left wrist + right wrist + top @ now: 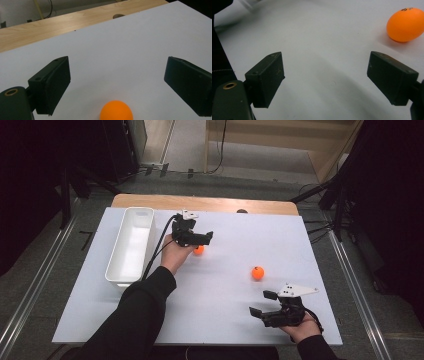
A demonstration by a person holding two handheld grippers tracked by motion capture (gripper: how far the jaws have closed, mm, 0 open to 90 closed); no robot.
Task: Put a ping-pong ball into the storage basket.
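High view: nearest the cam, at the bottom right, the right gripper (260, 303) sits in the person's hand low over the white board (225, 320), jaws spread wide, nothing between them. A dark sleeve (135, 320) comes up from the bottom centre-left to the left gripper (206, 239), which is mid-board w/ its jaws pointing to the picture's right. Orange ball no. 1 (199, 250) lies on the board just below and beside that gripper, partly hidden by it; contact can't be told from here. Orange ball no. 2 (258, 273) lies on the board's right half, between the two grippers, apart from both. White rectangular tray (121, 270) stands along the board's left side, long axis running away from the cam. Strip of wooden tabletop (150, 201) shows past the far edge of the board.

Left gripper view: nearest the lens, ball no. 1 (116, 110) at the bottom edge, resting on the board between the two black jaws. Jaws released, wide apart, neither pad touching the ball. Wood edge (50, 27) runs across the top.

Right gripper view: black jaws in the foreground, released and wide, bare board between them. Ball no. 2 (405, 24) at upper right, beyond and outside the picture-right jaw, w/ a dark mark on top.
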